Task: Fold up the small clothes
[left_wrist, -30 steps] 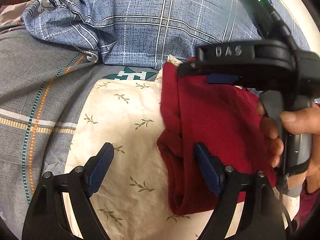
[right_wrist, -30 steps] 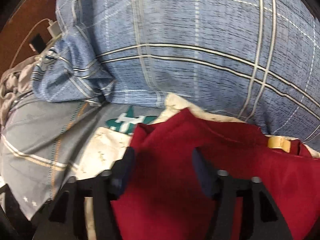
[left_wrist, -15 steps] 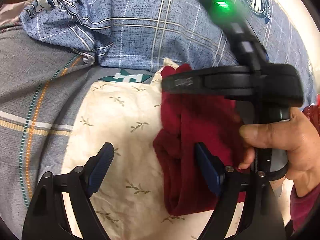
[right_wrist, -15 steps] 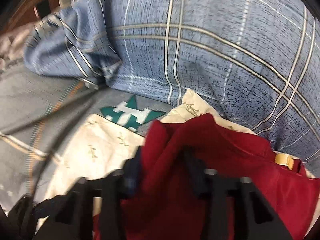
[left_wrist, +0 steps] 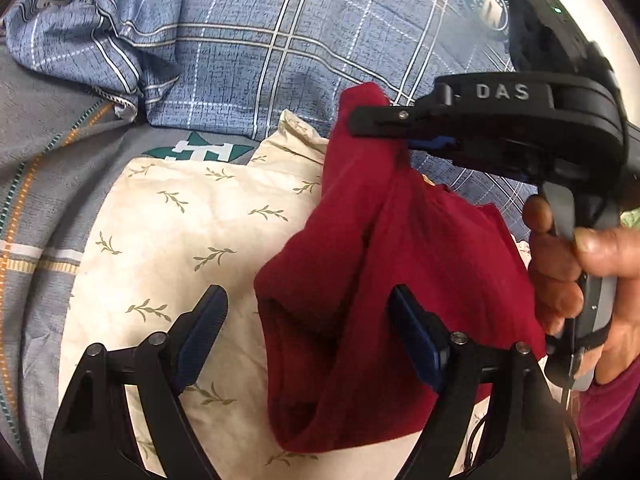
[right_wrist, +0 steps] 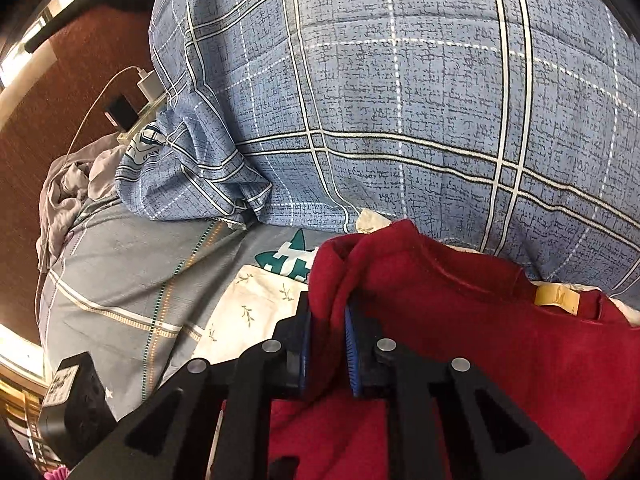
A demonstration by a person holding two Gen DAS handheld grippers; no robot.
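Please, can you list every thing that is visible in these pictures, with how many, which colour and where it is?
red garment: one, dark red, on the cream cloth, one fold lifted
cream cloth: one, cream with leaf print, under the garment
plaid quilt: one, blue, behind the garment
bed sheet: one, grey with stripes, at the left
charger and cable: one, white, far left
right gripper: one, black, jaws just closing, pads now pinch the lifted fold
left gripper: one, black, jaws open
hand: one, holds the right gripper's handle
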